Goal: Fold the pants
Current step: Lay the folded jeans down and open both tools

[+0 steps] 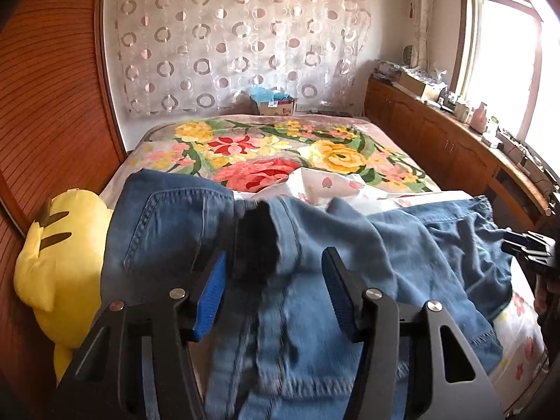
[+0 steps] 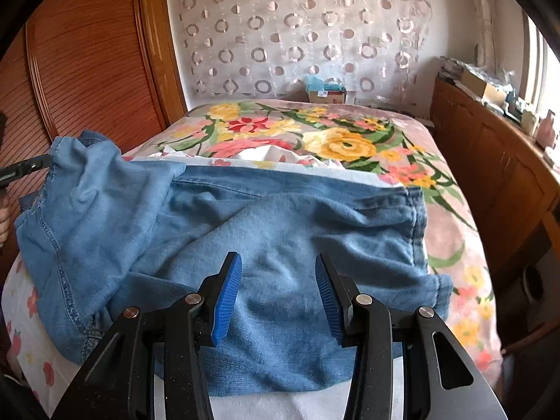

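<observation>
Blue pants (image 2: 280,245) lie rumpled across the bed (image 2: 455,245); both the left tool (image 1: 273,294) and right tool (image 2: 278,297) gape empty above them. Only the left view shows a yellow plush toy (image 1: 59,255)

The pants (image 2: 280,245) lie crumpled across the near end of the bed (image 2: 455,245), on a sheet (image 2: 28,315) over the blanket (image 1: 280,147). A plush toy (image 1: 52,262) sits at nine o'clock of them, beside the wardrobe (image 1: 52,105). At twelve o'clock, past the bed, stands a box (image 1: 276,105); at three o'clock runs a cabinet (image 1: 437,133) under the window (image 1: 504,70)
</observation>
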Available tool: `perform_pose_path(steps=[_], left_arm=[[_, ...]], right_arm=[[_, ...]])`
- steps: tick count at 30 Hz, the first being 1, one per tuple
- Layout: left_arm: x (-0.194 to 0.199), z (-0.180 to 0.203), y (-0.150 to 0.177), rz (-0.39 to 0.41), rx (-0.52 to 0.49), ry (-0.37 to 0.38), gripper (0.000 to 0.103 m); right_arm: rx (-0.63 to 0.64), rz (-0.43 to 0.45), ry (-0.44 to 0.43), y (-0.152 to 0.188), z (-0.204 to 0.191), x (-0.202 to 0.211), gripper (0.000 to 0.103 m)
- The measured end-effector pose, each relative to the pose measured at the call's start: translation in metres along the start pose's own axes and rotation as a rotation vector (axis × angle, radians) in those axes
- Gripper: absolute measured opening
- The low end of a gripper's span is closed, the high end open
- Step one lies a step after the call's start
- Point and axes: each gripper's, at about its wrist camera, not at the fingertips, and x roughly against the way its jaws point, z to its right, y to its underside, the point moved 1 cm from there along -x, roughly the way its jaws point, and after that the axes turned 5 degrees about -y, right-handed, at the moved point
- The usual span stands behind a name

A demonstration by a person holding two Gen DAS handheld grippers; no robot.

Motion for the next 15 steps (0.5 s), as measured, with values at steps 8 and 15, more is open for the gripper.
perform_pose_path(steps=[8, 15], left_arm=[[0.009, -0.007, -0.011, 0.045, -0.035, -0.077, 0.007], [0.021, -0.032, -0.022, 0.031, -0.021, -0.137, 0.007]], right_arm=[[-0.026, -0.002, 0.006, 0.008, 0.015, -0.006, 0.046], [-0.047, 0.002, 0.012, 0.014, 0.025, -0.004, 0.046]])
